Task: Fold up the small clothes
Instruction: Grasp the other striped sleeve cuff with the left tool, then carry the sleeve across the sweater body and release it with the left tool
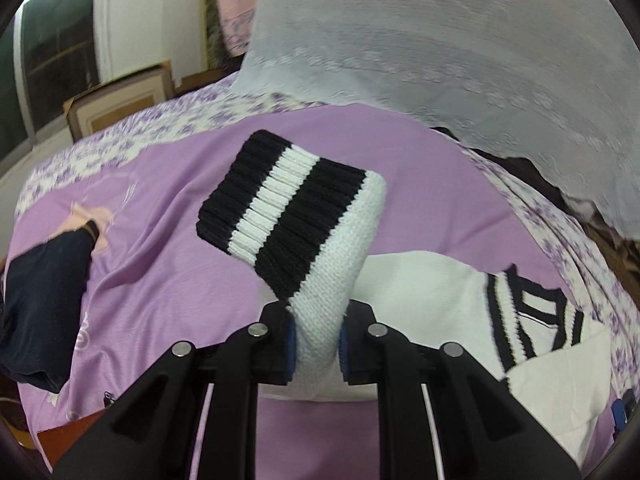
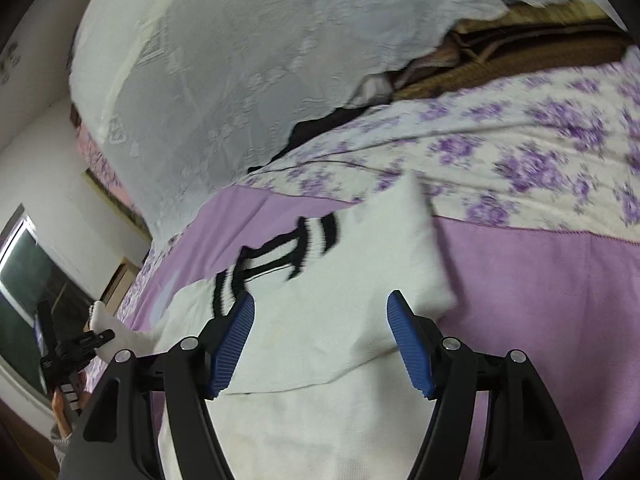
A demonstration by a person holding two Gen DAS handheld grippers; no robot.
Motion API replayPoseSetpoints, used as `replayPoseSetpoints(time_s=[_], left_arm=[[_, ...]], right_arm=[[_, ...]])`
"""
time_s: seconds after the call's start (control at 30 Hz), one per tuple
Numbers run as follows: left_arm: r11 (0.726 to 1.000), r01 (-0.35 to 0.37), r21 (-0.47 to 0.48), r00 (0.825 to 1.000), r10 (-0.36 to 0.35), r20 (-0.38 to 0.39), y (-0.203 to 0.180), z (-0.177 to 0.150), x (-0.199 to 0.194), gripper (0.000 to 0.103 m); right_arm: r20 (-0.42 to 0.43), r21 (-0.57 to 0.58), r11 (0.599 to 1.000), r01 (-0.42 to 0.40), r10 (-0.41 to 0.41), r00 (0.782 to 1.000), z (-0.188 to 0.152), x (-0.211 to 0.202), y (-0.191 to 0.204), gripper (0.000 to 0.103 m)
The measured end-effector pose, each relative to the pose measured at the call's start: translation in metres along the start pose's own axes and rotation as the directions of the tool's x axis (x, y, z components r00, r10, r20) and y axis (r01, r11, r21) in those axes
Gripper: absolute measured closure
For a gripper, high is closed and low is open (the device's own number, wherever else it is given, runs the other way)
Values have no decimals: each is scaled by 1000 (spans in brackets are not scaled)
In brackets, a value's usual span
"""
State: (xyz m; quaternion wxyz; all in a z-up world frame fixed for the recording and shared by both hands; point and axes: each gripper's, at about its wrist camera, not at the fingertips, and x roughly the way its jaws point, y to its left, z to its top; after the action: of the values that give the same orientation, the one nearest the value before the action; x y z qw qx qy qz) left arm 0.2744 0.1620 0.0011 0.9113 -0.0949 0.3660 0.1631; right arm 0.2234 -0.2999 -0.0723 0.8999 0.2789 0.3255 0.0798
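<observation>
White knit with black stripes is what you work on: a small white knitted sweater [image 2: 320, 344] lies spread on the lilac bed sheet [image 1: 180, 248], near the flowered border at its far edge. Your left gripper [image 1: 316, 344] is clamped on the sleeve [image 1: 320, 280] just behind the black-and-white ribbed cuff [image 1: 280, 200], and the sleeve stands lifted off the sheet. I judge that the first fold is only beginning: the sleeve is not yet laid over the body, and the body with its striped neckline [image 2: 276, 256] is still flat and open.

Your right gripper [image 2: 320, 344] hovers over the sweater body with its blue pads [image 2: 232, 344] apart, and nothing is pressed between them.

A dark navy garment [image 1: 44, 304] lies at the left edge of the sheet; whether it is already folded, I cannot tell.

No basket, box or other container for the clothes shows in either view, so nothing can be said about contents.
</observation>
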Motion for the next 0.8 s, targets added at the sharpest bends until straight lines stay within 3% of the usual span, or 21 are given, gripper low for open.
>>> replayPoseSetpoints(time_s=[0.27, 0.5, 0.8], left_arm=[[995, 41, 94, 999, -41, 3, -72, -10, -18, 89], [983, 69, 169, 998, -70, -1, -135, -27, -30, 90], [952, 113, 283, 993, -112, -20, -231, -60, -38, 90]], right_arm=[[61, 92, 994, 60, -66, 996, 8, 0, -45, 34], [57, 241, 971, -12, -2, 998, 14, -1, -75, 34], [66, 315, 948, -48, 29, 997, 15, -1, -90, 34]])
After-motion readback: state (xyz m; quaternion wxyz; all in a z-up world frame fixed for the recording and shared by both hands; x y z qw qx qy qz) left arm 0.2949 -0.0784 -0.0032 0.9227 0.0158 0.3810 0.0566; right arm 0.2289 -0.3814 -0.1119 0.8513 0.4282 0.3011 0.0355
